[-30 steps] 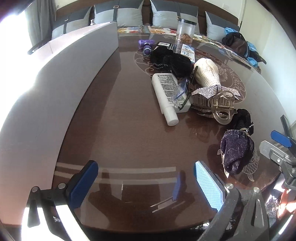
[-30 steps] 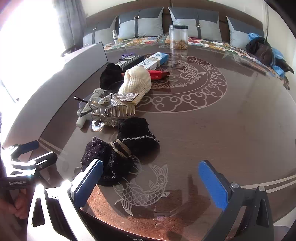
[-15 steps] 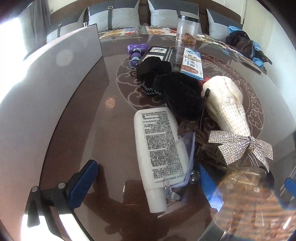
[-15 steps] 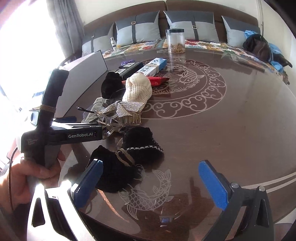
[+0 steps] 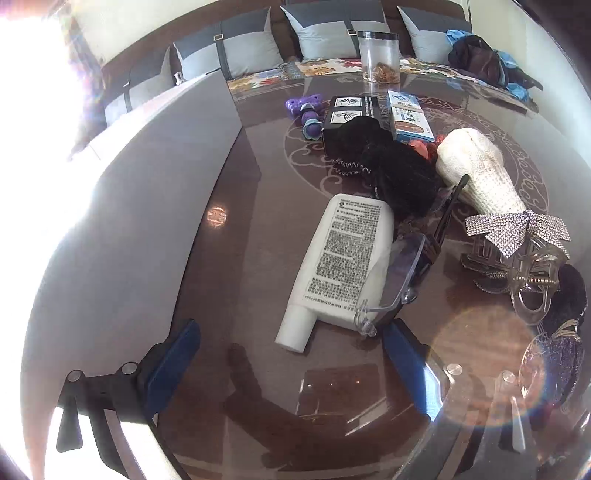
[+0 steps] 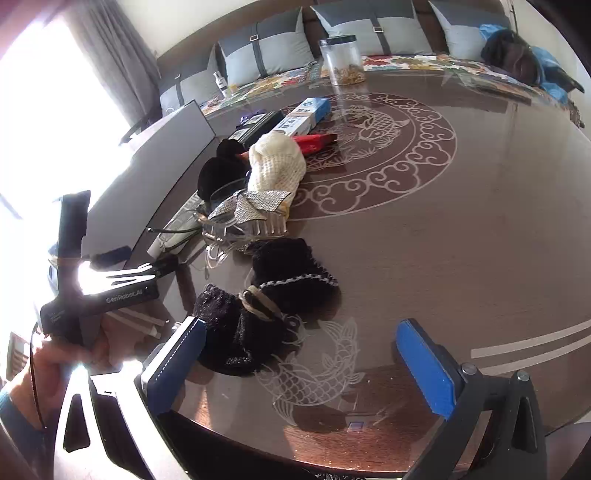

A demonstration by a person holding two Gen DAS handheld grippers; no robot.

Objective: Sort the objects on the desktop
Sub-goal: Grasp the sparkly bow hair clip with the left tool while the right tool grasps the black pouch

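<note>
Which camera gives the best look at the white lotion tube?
The left wrist view: the white lotion tube lies close ahead, printed side up, cap toward the camera. In the right wrist view, only a sliver shows behind the clear hair claw clip.

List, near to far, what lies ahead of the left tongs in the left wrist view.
left tongs → white tube → black fuzzy item → black box → clear jar → sofa cushions
</note>
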